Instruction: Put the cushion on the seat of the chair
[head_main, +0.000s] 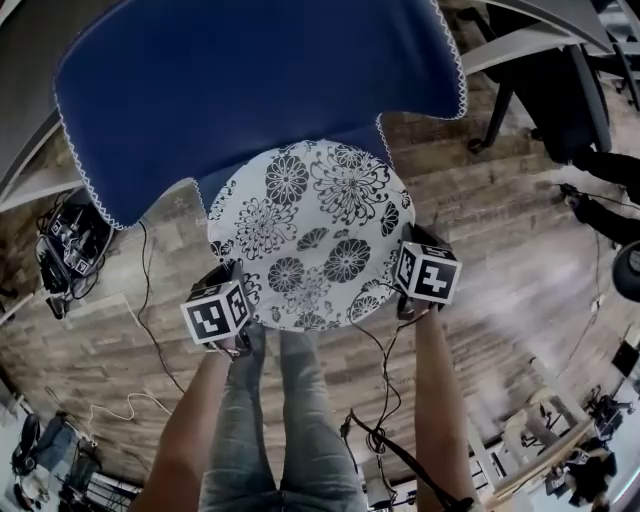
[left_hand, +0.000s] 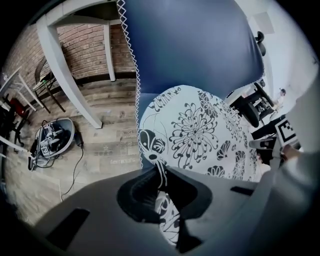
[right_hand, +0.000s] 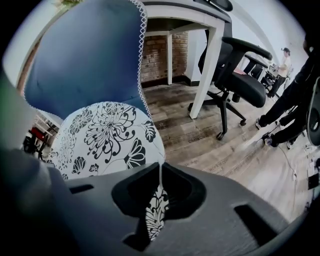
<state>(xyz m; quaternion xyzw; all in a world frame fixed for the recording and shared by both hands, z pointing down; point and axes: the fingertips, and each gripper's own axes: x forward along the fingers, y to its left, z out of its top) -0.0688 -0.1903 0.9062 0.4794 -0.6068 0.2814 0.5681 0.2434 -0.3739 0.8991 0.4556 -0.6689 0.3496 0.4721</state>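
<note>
1. Head view: The round, black-and-white flowered cushion sits at centre frame. It overlaps the lower part of the blue chair, whose white-trimmed cover fills the 12 o'clock area. The left gripper is clamped on the cushion's rim at about 8 o'clock, and the right gripper on the rim at about 4 o'clock. Legs in jeans stand at 6 o'clock on a wooden floor. Whether the cushion already rests on the seat cannot be told from here.

2. Left gripper view: The left gripper has its jaws clenched on a fold of the cushion, with the patterned cloth pinched between them and trailing out below. The rest of the cushion spreads toward 1 o'clock over the chair. A strip of blue shows along the cushion's left edge and the back rises at 12 o'clock. The right gripper shows at 3 o'clock, at the cushion's far rim. A white table stands at 10 o'clock before a brick wall.

3. Right gripper view: The right gripper is likewise clenched on the cushion's thin rim, with the printed cloth caught between its jaws. The cushion extends toward 10 o'clock, with the chair behind it at 11 o'clock. The white table stands at 1 o'clock, a black office chair at 2 o'clock and the floor at 3 o'clock.
</note>
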